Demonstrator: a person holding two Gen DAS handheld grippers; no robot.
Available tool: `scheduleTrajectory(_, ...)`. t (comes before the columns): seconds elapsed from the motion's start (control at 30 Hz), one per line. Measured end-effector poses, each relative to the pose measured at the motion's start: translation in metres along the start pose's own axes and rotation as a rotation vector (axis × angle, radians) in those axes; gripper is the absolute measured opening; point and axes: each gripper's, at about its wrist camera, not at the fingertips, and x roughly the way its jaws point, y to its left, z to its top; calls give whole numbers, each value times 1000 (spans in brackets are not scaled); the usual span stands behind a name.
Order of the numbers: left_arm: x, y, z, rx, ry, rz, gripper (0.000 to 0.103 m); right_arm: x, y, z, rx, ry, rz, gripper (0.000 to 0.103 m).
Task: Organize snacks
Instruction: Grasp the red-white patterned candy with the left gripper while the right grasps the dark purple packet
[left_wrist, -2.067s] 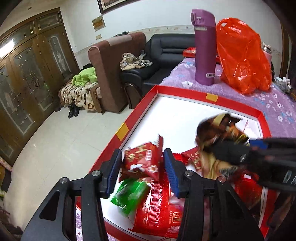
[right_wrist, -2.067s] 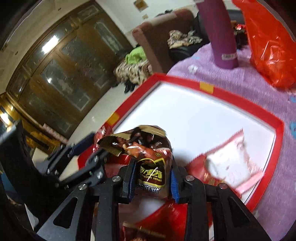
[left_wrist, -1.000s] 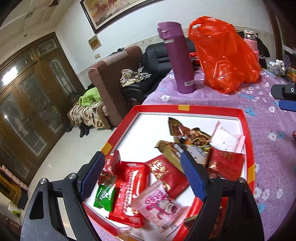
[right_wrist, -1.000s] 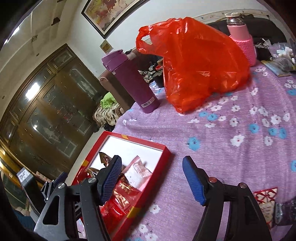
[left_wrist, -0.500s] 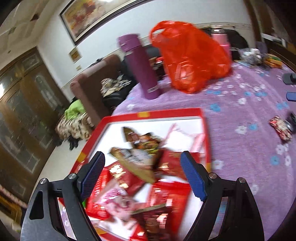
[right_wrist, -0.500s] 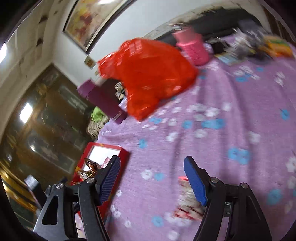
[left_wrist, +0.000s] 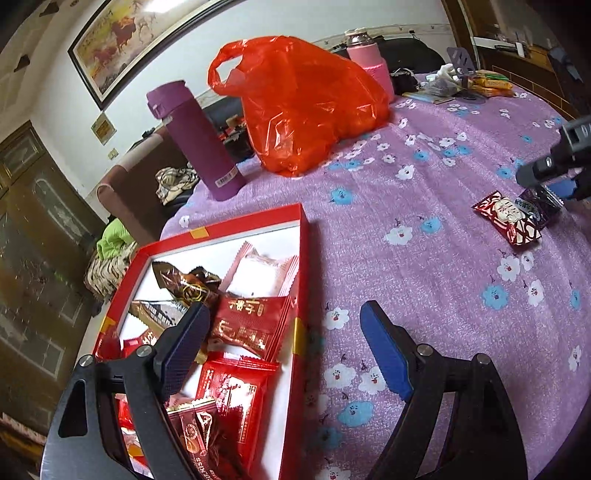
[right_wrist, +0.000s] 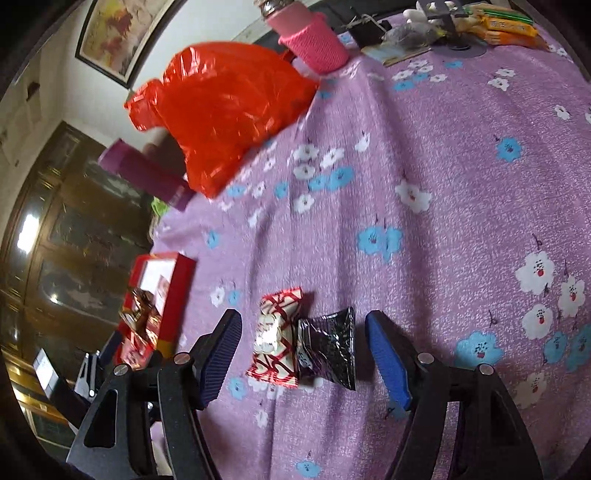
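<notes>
Red cardboard box (left_wrist: 301, 280) is sitting partly between the jaws of the left gripper (left_wrist: 284, 350): its right wall is running up the gap, the left finger is hanging over the packets inside, the right finger over bare purple cloth (left_wrist: 424, 258). Left jaws are standing spread wide, pinching nothing. Packets in the box are lying loosely piled and overlapping, mostly red foil, one brown, one pale.

Beyond the left jaws, well apart: purple flask (left_wrist: 195, 144), orange plastic bag (left_wrist: 303, 107), pink bottle (left_wrist: 365, 62).

Right gripper (right_wrist: 303, 350) is hovering over two loose snacks on the cloth. Its jaws are closing but are not yet touching either one. Red-and-white packet (right_wrist: 275, 339) is lying between the jaws, nearer the left finger; black packet (right_wrist: 328, 347) is touching it, nearer the right finger. Both are well apart from the box.

Handling, judged: both packets are looking light, crinkly and slippery, small pillows with crimped ends; contents may be crushing under a hard squeeze. Best hold is probably across the puffed middle, not the flat crimp. Risk: with both lying in the gap, closing may be catching two at once or nudging one aside; centring on one first seems advisable.
</notes>
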Motion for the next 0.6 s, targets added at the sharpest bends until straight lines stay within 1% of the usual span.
scheduleTrajectory(0.07,1,0,-1,-5,3,-1,84,7,0,-2,-5,29,-14,67)
scheduleTrajectory(0.13,1,0,-2,-3,4,-2,84,9,7,-3,-44,27,-44,59)
scheduleTrajectory(0.17,1,-1,-2,-1,5,-4,84,11,8,-4,-57,30,-52,53)
scheduleTrajectory(0.2,1,-3,-3,1,5,-5,84,12,10,-4,-71,27,-72,44)
scheduleTrajectory(0.23,1,-4,-3,4,6,-7,84,13,12,-5,-88,28,-94,40)
scheduleTrajectory(0.3,2,-7,-2,9,8,-11,84,15,14,-6,-121,24,-133,30)
scheduleTrajectory(0.37,2,-11,1,17,12,-26,84,16,18,-8,-149,23,-154,26)
scheduleTrajectory(0.47,-1,-20,10,26,11,-75,84,20,23,-10,-172,32,-147,23)
scheduleTrajectory(0.53,-2,-29,20,31,8,-125,84,17,21,-8,-154,19,-121,22)
scheduleTrajectory(0.6,-3,-41,31,44,1,-156,84,12,21,-7,-150,-5,-93,22)
